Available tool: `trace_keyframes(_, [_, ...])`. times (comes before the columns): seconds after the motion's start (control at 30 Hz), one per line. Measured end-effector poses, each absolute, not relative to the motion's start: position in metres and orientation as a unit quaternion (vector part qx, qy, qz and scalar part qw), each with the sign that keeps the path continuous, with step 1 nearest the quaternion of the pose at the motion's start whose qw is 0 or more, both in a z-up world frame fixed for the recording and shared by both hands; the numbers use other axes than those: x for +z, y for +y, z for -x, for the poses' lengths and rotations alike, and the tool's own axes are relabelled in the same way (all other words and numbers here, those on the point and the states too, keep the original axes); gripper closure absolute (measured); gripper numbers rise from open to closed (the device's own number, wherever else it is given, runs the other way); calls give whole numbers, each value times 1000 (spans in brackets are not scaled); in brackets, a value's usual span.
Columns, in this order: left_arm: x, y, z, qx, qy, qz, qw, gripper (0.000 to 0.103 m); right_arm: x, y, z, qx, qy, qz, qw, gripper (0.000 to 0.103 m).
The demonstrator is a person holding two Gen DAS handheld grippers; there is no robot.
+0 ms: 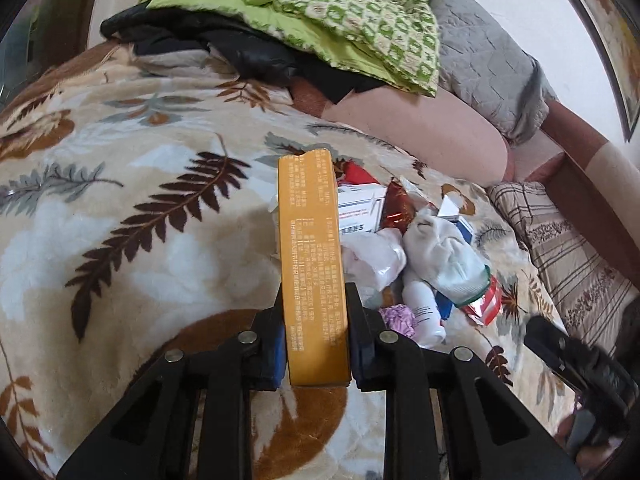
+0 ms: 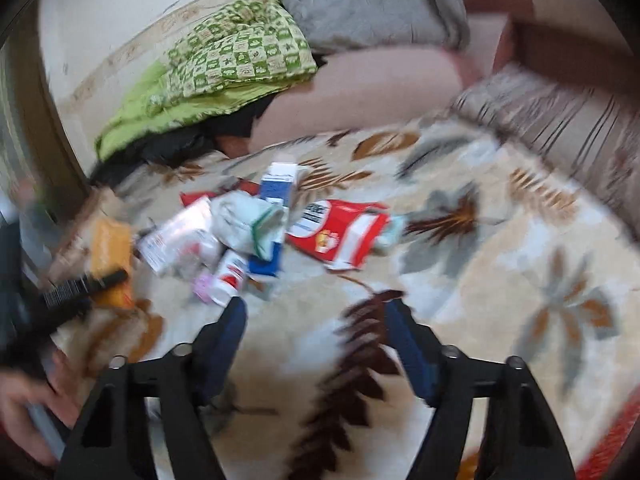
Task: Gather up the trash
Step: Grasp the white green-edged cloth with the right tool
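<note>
My left gripper (image 1: 316, 316) is shut on a long orange box (image 1: 312, 264) and holds it upright above the leaf-patterned blanket (image 1: 140, 220); the box also shows in the right wrist view (image 2: 110, 252). To its right lies a trash pile: a white glove (image 1: 444, 256), a white bottle (image 1: 424, 312), a red packet (image 1: 484, 304), a purple wad (image 1: 396, 318). My right gripper (image 2: 316, 316) is open and empty, just short of the pile's white bottle (image 2: 230, 276), blue-white carton (image 2: 276, 208) and red packet (image 2: 340, 232). The right wrist view is blurred.
A green patterned quilt (image 1: 340, 12), a grey pillow (image 1: 484, 52) and dark clothes (image 1: 224, 52) lie at the bed's far side. A striped cushion (image 1: 572, 252) sits at the right. A pink bolster (image 2: 360, 92) lies behind the pile.
</note>
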State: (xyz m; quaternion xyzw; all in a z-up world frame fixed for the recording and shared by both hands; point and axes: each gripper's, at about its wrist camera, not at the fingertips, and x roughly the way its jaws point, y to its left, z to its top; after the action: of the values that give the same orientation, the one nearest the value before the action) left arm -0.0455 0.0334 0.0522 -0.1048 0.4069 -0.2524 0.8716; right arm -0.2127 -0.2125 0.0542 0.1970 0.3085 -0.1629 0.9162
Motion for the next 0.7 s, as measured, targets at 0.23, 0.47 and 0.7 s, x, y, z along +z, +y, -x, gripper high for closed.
trace_keyframes(0.23, [43,51,33,-245,429,143,858,79,46,-227,147,-76,302,-285,906,31])
trace_keyframes(0.47, [49,41,39,-252,400,120,873,79,27,-232,86,-55,309,-325,892,99])
trace_keyframes(0.7, [69,14,70,-301,346,65,886,79,40,-219,122,-47,270,-302,913,99])
